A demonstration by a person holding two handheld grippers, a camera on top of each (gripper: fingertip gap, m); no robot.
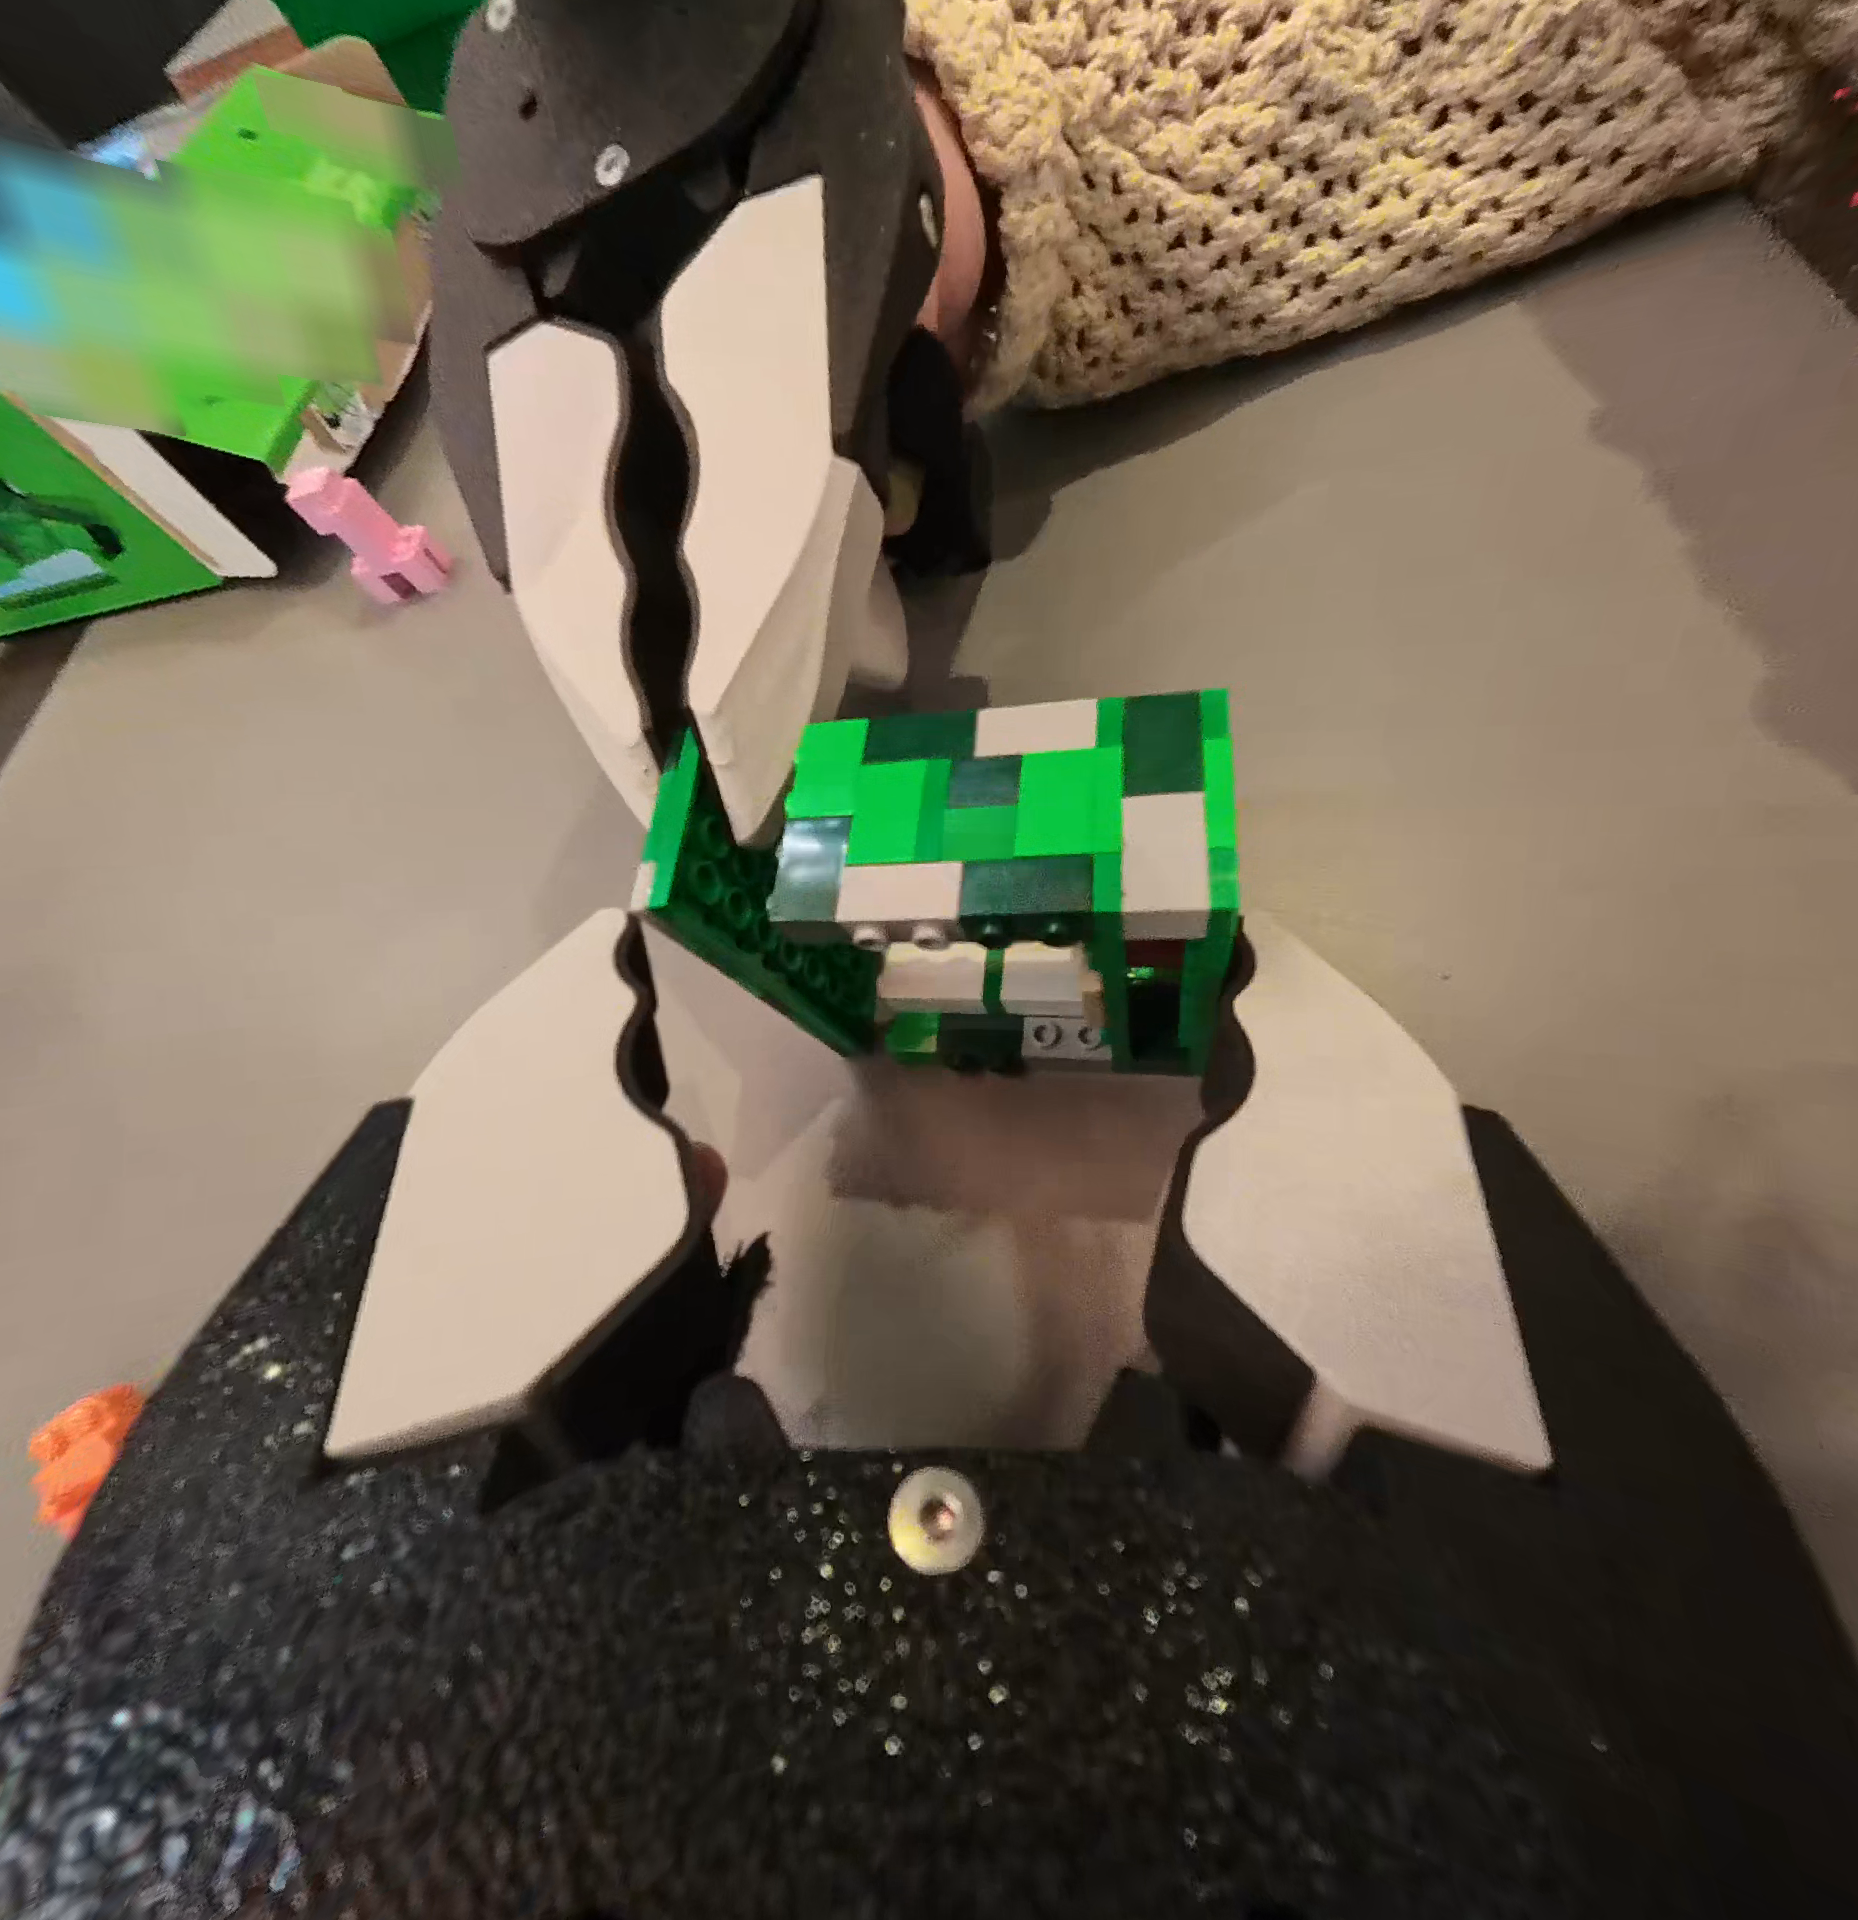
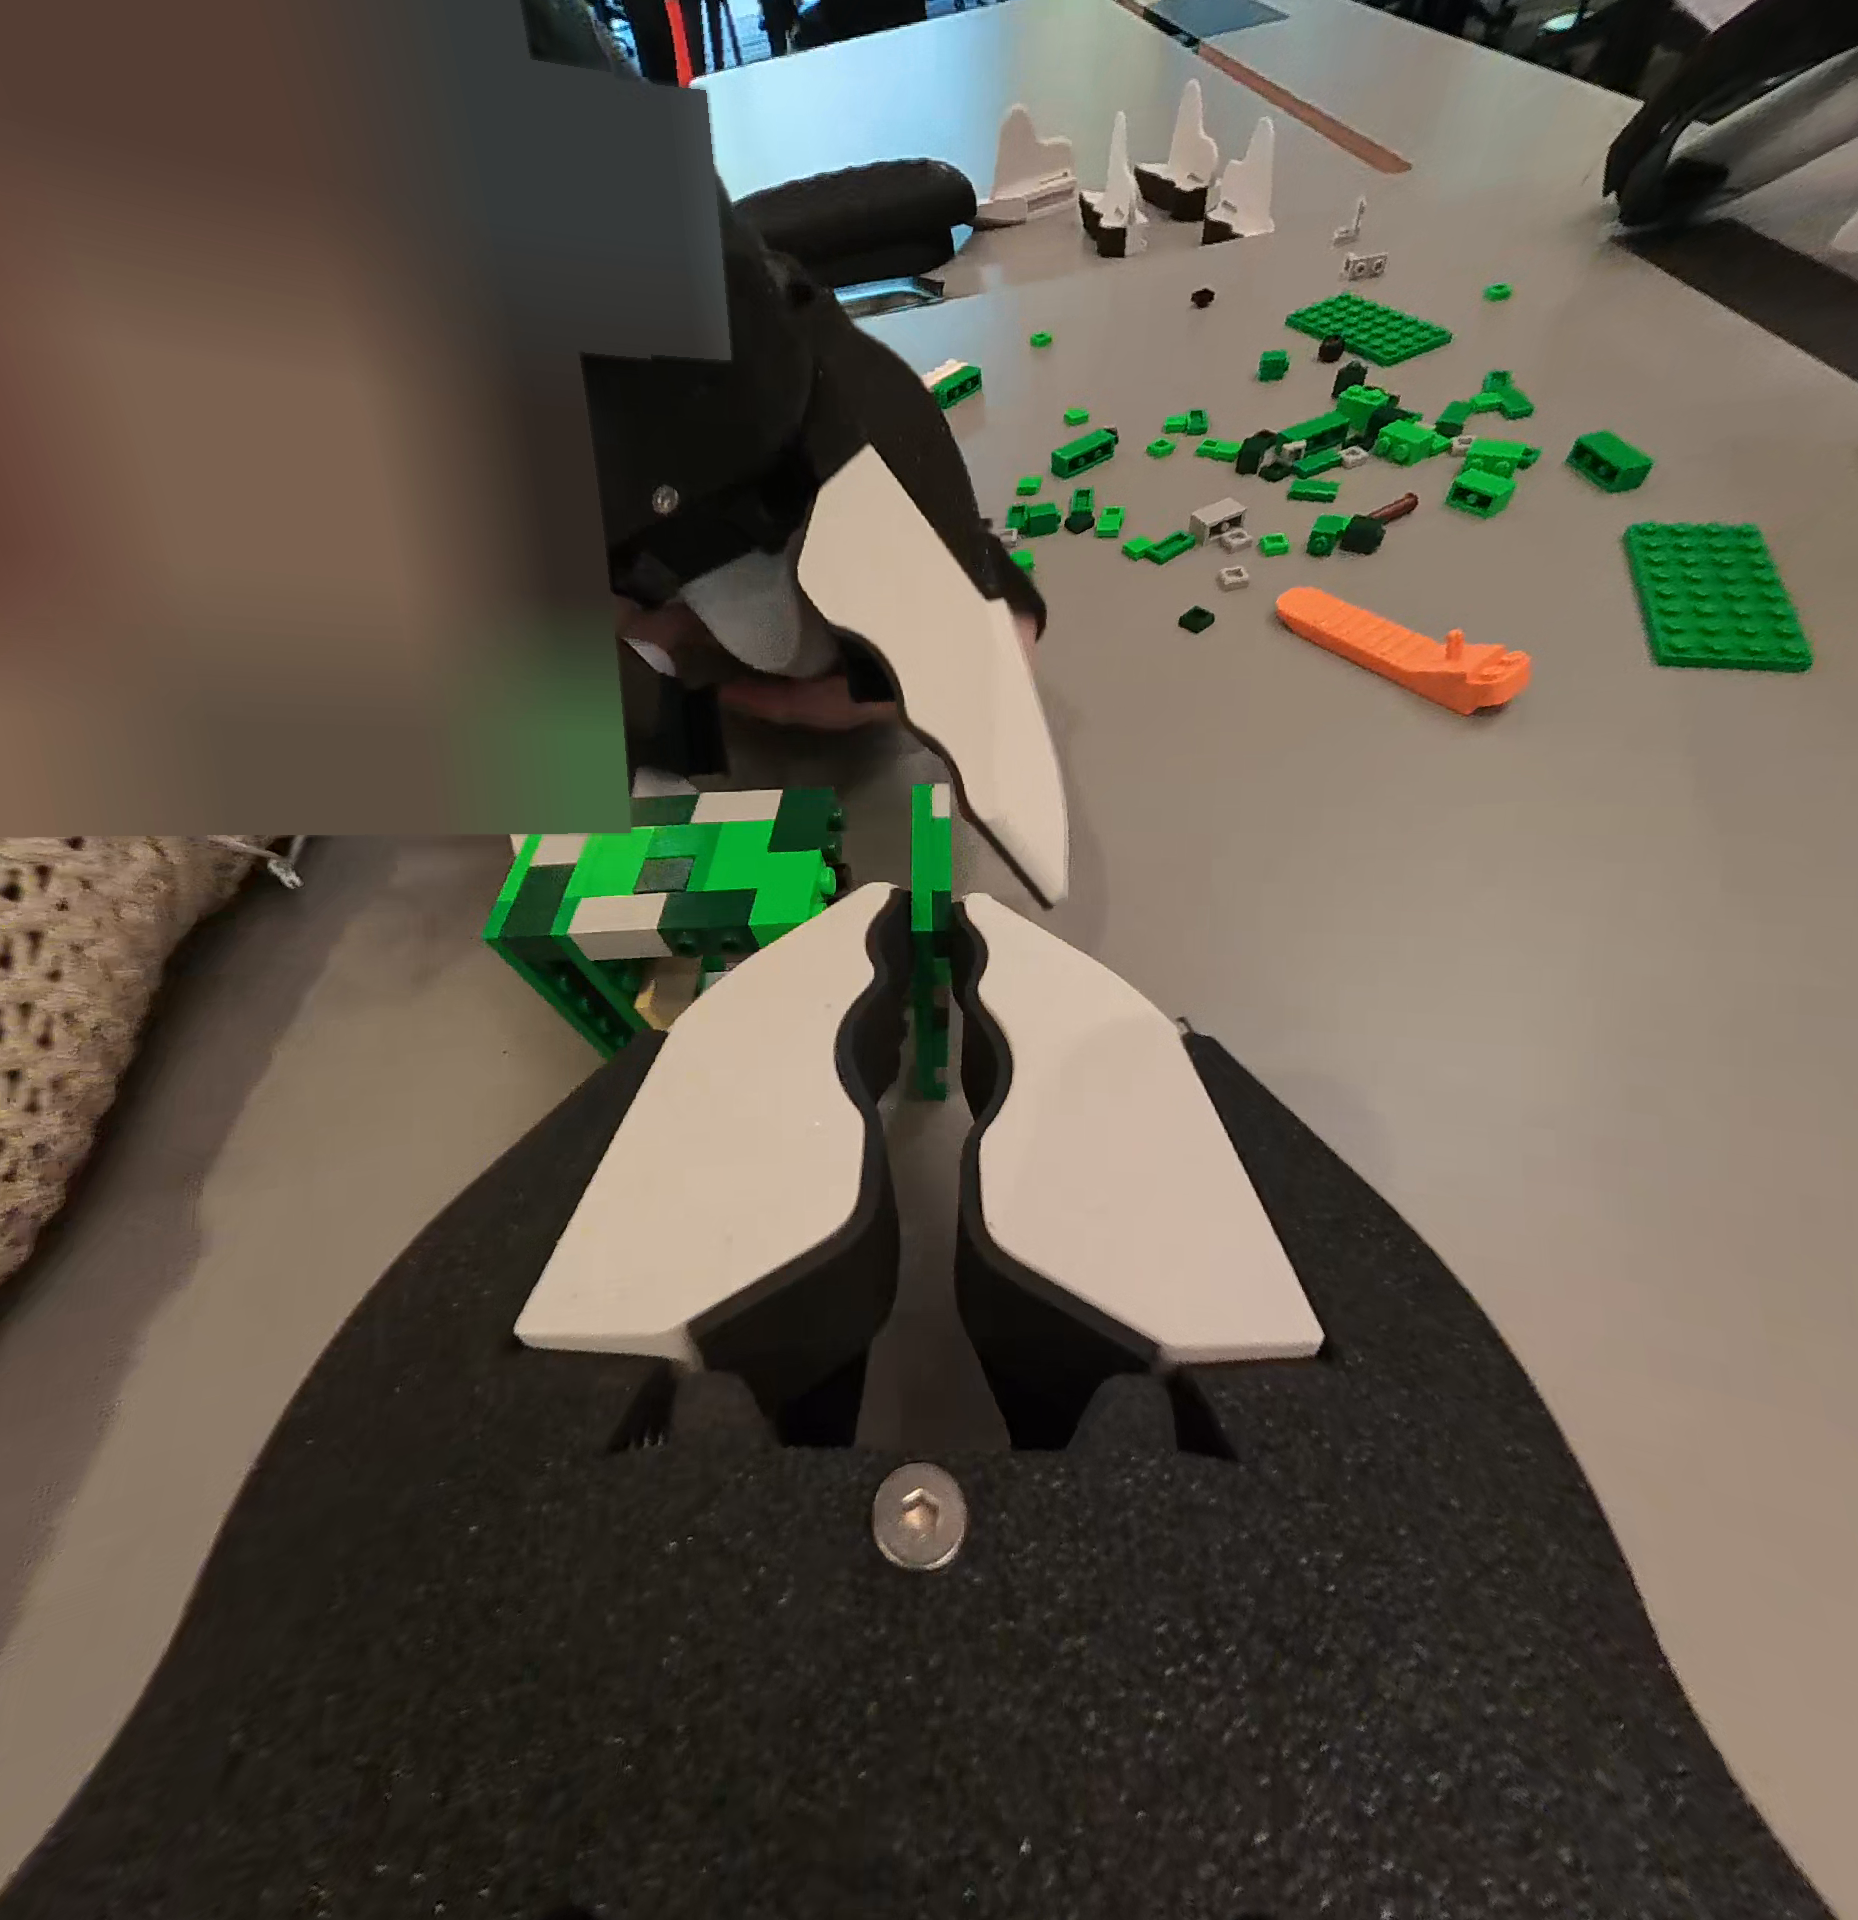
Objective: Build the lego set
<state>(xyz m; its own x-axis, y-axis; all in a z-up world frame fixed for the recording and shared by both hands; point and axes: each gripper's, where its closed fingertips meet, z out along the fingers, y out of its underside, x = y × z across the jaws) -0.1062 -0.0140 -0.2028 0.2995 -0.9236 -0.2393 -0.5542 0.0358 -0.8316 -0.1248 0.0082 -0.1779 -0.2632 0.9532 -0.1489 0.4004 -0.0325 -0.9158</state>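
A cube-shaped lego build (image 1: pixel 1008 810) of green, dark green and white bricks stands on the grey table (image 1: pixel 1424 727). My left gripper (image 1: pixel 935 940) has a finger against each side of it and holds it. A thin green studded plate (image 1: pixel 759 935) leans at the cube's left side. My right gripper (image 1: pixel 696 790) comes from above and is shut on that plate's edge. In the right wrist view the plate (image 2: pixel 930 997) stands upright between my right gripper's (image 2: pixel 930 899) fingers, next to the cube (image 2: pixel 676 883). One left-gripper finger (image 2: pixel 956 675) shows beyond it; the other is hidden.
Several loose green pieces (image 2: pixel 1320 447), an orange brick separator (image 2: pixel 1403 649) and two flat green plates (image 2: pixel 1714 597) (image 2: pixel 1366 327) lie to the far right. A pink lego figure (image 1: pixel 385 540) and a green box (image 1: pixel 63 540) sit at the left. A knitted sleeve (image 1: pixel 1320 177) lies behind. Both grippers' tips are roughly 20 centimeters from the pink lego figure (image 1: pixel 385 540).
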